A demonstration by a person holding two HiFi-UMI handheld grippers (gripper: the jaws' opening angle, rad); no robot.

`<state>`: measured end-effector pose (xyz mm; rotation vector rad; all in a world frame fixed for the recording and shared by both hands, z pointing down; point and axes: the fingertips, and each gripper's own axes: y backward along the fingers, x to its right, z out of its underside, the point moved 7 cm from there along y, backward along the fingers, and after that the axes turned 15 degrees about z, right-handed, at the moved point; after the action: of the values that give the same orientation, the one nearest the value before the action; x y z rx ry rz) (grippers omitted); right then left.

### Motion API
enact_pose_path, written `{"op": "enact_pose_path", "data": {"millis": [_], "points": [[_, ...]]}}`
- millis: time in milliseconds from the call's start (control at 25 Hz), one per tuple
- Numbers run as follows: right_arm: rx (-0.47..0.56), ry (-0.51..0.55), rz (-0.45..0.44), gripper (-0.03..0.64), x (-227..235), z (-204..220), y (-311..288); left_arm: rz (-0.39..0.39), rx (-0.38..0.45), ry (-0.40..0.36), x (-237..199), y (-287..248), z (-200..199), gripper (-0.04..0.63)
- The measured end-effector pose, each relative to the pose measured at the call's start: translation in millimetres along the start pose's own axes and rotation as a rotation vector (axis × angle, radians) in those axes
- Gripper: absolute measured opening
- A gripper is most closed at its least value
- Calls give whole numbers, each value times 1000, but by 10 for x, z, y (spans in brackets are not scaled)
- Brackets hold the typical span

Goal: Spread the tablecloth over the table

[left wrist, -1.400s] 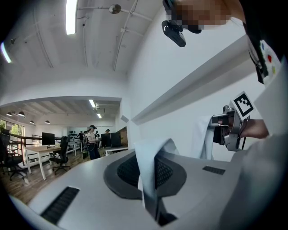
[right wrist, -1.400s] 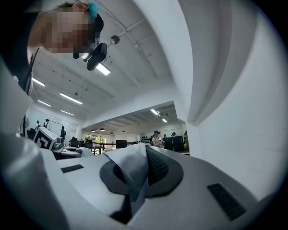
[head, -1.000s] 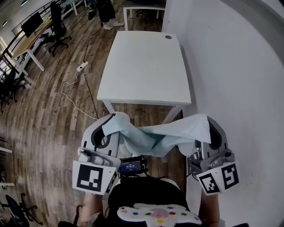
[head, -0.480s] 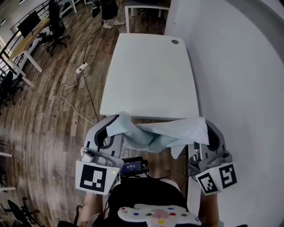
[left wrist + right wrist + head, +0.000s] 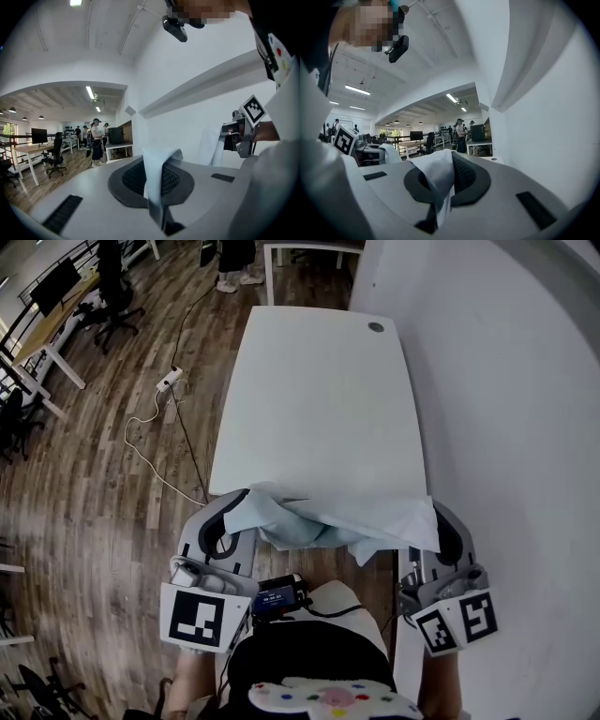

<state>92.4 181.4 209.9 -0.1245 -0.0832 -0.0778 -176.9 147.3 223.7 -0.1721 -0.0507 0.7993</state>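
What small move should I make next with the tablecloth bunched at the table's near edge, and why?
Probably carry both grippers forward over the white table, jaws kept shut. The left gripper and right gripper each pinch the light blue tablecloth, which sags bunched between them right at the table's near edge, and hardly any of it covers the tabletop yet.

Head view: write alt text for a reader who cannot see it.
From above, the left gripper and right gripper each clamp an end of a pale blue tablecloth, which sags bunched between them at the near edge of a white table. A white wall runs along the table's right; wood floor lies left.
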Motion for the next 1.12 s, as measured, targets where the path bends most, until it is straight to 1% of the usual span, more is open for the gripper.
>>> {"op": "enact_pose_path", "data": {"millis": [120,240,320,440,520,840,1000,1120], "points": [[-15,1,-4,31,96,-22,-74,-25,-9,6,-28,-41,-17,11],[-27,6,-7,31,217,-32,-133,-63,-13,-5,-50,-40,-31,11],[-38,11,-7,31,302,-11,-161,-93,-25,1,-56,-32,-24,11],[-57,28,-5,32,408,36,-249,-139,-38,-33,-153,-11,3,11],[-71,45,7,31,500,63,-303,-174,-52,-37,-232,13,26,11],[-139,83,145,31,1025,250,-346,-343,-128,-14,-652,285,226,11],[-182,82,236,31,1310,329,-290,-426,-153,-1,-787,442,309,11],[-201,79,321,31,1545,410,-238,-482,-178,-8,-877,567,381,11]]}}
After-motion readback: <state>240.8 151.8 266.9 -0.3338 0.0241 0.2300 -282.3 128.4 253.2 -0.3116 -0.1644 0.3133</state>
